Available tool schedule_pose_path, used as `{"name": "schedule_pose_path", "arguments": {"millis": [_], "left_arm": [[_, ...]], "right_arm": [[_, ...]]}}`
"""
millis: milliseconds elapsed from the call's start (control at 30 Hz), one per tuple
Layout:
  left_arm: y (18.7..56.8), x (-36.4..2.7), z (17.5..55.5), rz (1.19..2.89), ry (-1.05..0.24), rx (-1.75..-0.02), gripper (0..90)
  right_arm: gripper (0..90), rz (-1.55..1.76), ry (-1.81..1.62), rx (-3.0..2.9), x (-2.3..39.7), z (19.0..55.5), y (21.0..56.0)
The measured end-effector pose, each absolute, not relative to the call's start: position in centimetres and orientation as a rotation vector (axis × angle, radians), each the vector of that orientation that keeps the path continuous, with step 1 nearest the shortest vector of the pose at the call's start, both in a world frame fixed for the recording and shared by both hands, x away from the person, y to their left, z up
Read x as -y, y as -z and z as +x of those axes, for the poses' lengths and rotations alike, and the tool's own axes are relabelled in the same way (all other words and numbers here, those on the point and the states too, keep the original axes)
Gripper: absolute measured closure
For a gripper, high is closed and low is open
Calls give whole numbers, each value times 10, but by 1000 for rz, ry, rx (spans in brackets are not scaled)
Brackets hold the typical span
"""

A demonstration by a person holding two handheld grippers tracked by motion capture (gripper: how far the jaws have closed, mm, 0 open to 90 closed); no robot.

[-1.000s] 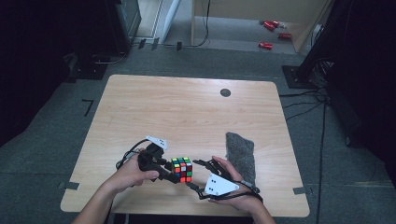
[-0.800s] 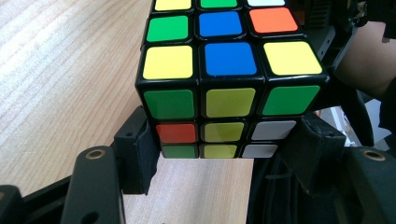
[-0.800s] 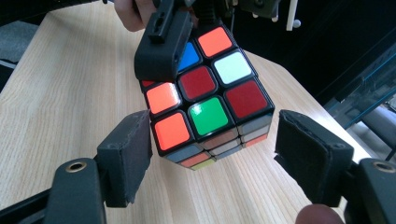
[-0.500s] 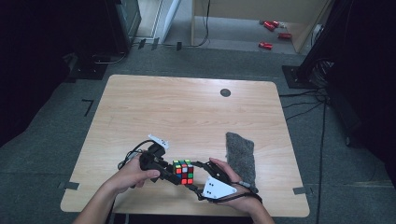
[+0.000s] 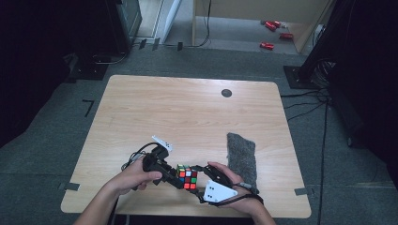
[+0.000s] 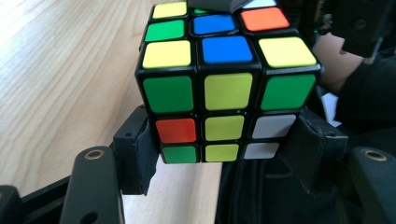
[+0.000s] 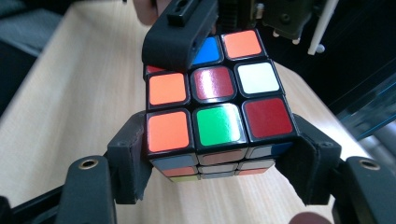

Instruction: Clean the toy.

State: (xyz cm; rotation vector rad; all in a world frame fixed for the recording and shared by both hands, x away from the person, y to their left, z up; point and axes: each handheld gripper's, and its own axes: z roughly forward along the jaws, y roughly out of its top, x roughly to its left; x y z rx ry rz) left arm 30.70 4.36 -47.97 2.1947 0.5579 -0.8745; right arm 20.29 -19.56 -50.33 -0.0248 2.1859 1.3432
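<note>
Both tongs are clamped on the puzzle cube [image 5: 187,176]: left tongs [image 5: 174,177] and right tongs [image 5: 201,174], whose jaws have just been closing. A layer twist is judged next, needing firm opposing grips.

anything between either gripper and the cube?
Nothing visible. The multicoloured puzzle cube sits directly between the jaws of the left gripper and the right gripper, pads pressing its sides. The right jaws have just been closing on it. The grey felt cloth lies aside.

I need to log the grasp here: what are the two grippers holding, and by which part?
Both hold the Rubik's cube: left gripper clamps opposite sides of its nearest layer; right gripper, jaws just closing, likewise.
</note>
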Motion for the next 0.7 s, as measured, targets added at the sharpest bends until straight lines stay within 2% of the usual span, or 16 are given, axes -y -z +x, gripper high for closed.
{"name": "schedule_pose_path", "arguments": {"millis": [200,500,567,700], "left_arm": [[474,-49,304,2117,827,-514,318],[462,-66,301,2020,631,-500,249],[461,-67,299,2015,578,-489,244],[460,-63,288,2046,345,-413,197]], "right_arm": [[340,73,-1426,-2200,204,202,495],[340,179,-1446,-2209,224,204,488],[340,213,-1466,-2203,231,205,485],[340,298,-1505,-2192,244,206,480]]}}
